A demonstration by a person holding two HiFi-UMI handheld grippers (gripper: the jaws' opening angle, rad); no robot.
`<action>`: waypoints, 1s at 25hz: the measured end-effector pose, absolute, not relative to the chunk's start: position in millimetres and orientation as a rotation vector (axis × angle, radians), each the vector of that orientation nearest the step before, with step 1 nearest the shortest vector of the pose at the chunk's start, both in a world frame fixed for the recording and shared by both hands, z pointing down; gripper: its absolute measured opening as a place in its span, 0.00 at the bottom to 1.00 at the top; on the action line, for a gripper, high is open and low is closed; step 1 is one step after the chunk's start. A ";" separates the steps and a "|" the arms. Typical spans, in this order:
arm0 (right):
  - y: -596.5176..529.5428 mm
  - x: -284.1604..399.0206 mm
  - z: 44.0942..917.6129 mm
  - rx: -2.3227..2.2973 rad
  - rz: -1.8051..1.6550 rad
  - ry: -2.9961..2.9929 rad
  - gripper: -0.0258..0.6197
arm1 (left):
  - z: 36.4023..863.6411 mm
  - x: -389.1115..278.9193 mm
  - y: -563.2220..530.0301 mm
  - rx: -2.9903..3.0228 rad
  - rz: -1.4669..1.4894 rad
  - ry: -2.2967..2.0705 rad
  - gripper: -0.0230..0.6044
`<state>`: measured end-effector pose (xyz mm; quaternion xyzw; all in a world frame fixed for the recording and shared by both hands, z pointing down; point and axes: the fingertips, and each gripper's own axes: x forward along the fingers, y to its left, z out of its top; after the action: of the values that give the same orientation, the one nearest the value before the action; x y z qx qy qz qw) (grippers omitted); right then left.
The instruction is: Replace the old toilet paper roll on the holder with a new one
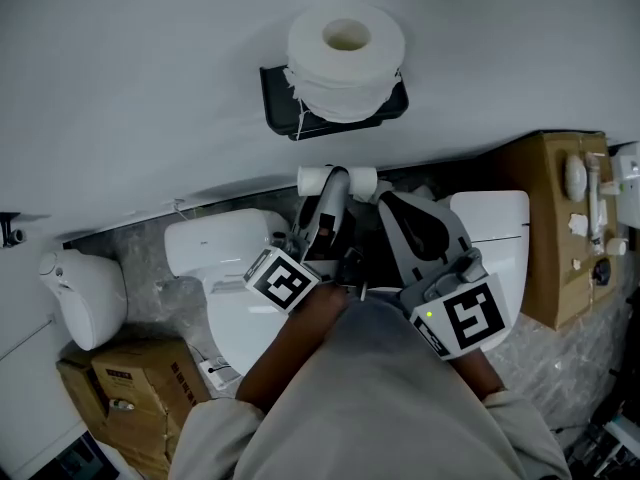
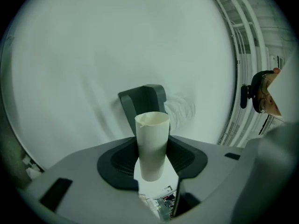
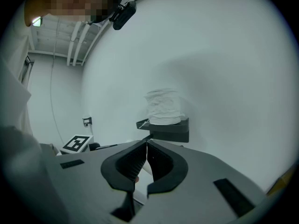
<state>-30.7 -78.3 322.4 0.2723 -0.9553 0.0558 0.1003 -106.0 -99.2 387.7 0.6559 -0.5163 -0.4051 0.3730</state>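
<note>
A full white toilet paper roll stands on end on the black wall holder. Below it, my left gripper is shut on an empty cardboard tube, which lies crosswise between its tips. In the left gripper view the tube rises between the dark pads, with the holder behind it. My right gripper is shut and empty, just right of the tube. Over its closed jaws the right gripper view shows the roll on the holder.
Under my arms stand a white toilet and a second white toilet on a grey stone floor. Cardboard boxes sit at the lower left and at the right. A white fixture hangs at the left.
</note>
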 end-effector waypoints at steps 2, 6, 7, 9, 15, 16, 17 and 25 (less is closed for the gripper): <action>-75.5 -38.1 319.0 0.791 0.155 -2.837 0.07 | 382.1 -118.3 -91.6 1.692 -1.032 -1.360 0.34; -68.8 -53.6 313.2 0.754 0.140 -2.869 0.07 | 369.5 -141.7 -77.9 1.720 -1.027 -1.430 0.34; -67.4 -57.5 311.5 0.744 0.135 -2.878 0.07 | 366.0 -146.3 -75.0 1.729 -1.024 -1.445 0.34; -65.4 -65.0 307.0 0.727 0.122 -2.898 0.07 | 357.4 -154.5 -69.9 1.750 -1.023 -1.470 0.34; -59.8 -80.8 295.8 0.700 0.093 -2.944 0.07 | 336.3 -166.9 -56.5 1.797 -1.023 -1.498 0.33; -59.6 -82.2 295.1 0.698 0.091 -2.948 0.07 | 334.6 -168.0 -55.5 1.797 -1.029 -1.499 0.33; -59.4 -83.1 294.7 0.696 0.090 -2.950 0.07 | 333.4 -169.0 -54.8 1.795 -1.037 -1.498 0.33; -61.5 -82.0 291.4 0.714 0.078 -2.948 0.07 | 326.4 -167.0 -55.0 1.817 -1.053 -1.456 0.31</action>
<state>-82.0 -61.5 291.4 0.2350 -0.9702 0.0258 0.0539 -167.0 -55.0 326.4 0.6809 -0.5453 -0.3944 0.2890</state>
